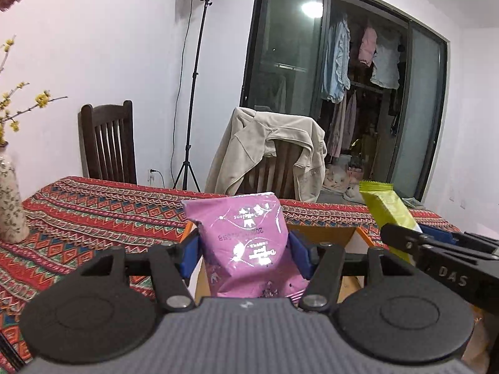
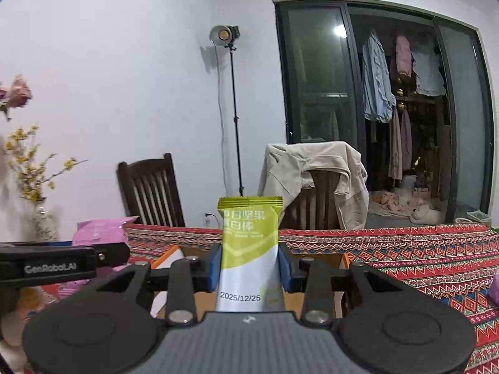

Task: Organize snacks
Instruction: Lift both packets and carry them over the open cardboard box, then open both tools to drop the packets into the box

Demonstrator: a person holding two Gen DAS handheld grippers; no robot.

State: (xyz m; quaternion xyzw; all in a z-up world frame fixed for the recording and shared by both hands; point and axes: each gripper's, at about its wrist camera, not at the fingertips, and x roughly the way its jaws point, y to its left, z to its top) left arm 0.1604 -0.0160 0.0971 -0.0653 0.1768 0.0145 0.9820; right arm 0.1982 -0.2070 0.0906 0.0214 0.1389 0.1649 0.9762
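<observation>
Carry step: left gripper [image 1: 244,257] clamps pink pouch [image 1: 246,243], right gripper [image 2: 249,268] pinches green bar [image 2: 249,249]; next, lower both into orange box [image 2: 340,258] beneath jaws.

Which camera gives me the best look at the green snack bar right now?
The right wrist view: the green snack bar stands upright, centred between the right gripper's pads, with its print and date readable. The left wrist view shows it only at the right edge, angled, its lower part hidden behind the gripper.
</observation>
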